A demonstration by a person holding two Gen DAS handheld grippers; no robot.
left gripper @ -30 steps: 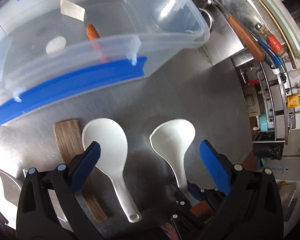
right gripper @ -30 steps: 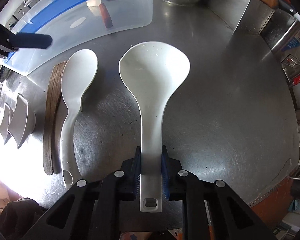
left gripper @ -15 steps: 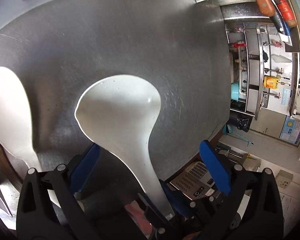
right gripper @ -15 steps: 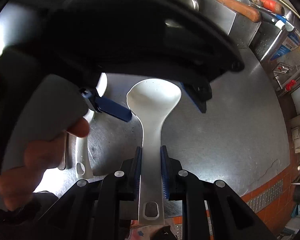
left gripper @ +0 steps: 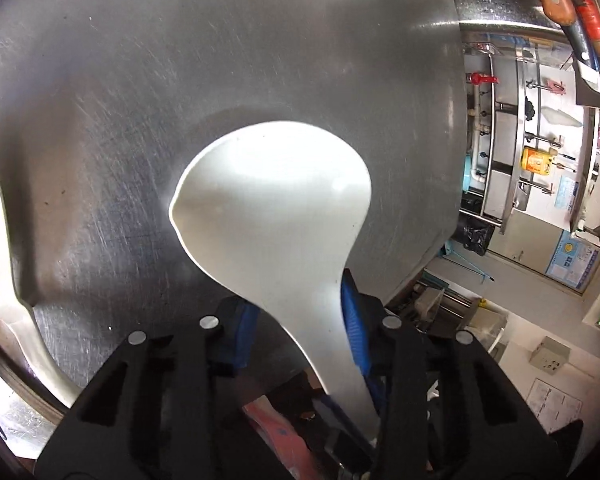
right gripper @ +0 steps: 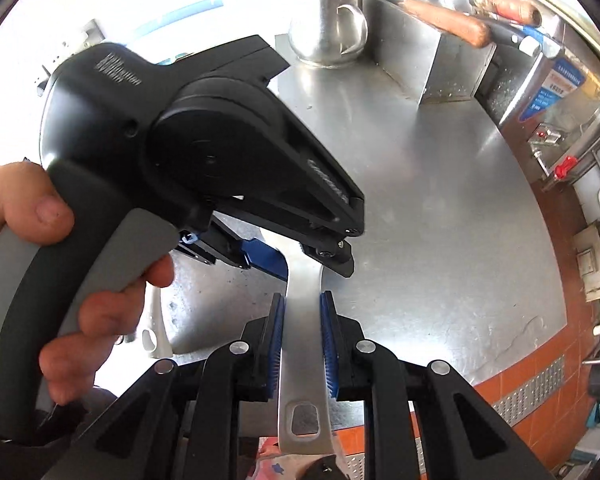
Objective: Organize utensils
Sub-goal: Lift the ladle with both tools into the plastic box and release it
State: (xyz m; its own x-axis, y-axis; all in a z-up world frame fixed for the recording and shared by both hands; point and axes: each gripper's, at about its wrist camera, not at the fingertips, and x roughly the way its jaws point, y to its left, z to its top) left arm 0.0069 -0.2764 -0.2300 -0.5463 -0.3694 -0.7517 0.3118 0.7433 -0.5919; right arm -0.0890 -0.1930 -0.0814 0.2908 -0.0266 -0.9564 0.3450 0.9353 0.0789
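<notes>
A large white plastic ladle (left gripper: 276, 204) is held above the steel counter (left gripper: 140, 80). My left gripper (left gripper: 296, 320) is shut on its neck just below the bowl. My right gripper (right gripper: 302, 332) has its blue pads (right gripper: 329, 336) right beside the ladle's handle (right gripper: 302, 344), with a thin gap showing on each side. The left gripper's black body (right gripper: 204, 148) and the hand holding it fill the left of the right wrist view and hide the ladle's bowl there. A second white spoon (left gripper: 4, 240) lies on the counter at the far left; its handle end (right gripper: 154, 332) shows in the right wrist view.
A steel kettle (right gripper: 328, 28) stands at the back of the counter (right gripper: 440, 200). Wooden-handled knives (right gripper: 452, 24) lie on a raised steel ledge at the back right. The counter's edge drops to an orange tiled floor (right gripper: 532, 372) on the right.
My left gripper swung away from the clear bin, came over the ladle and closed on its neck. My right gripper's pads have eased slightly off the handle. The ladle has lifted off the counter.
</notes>
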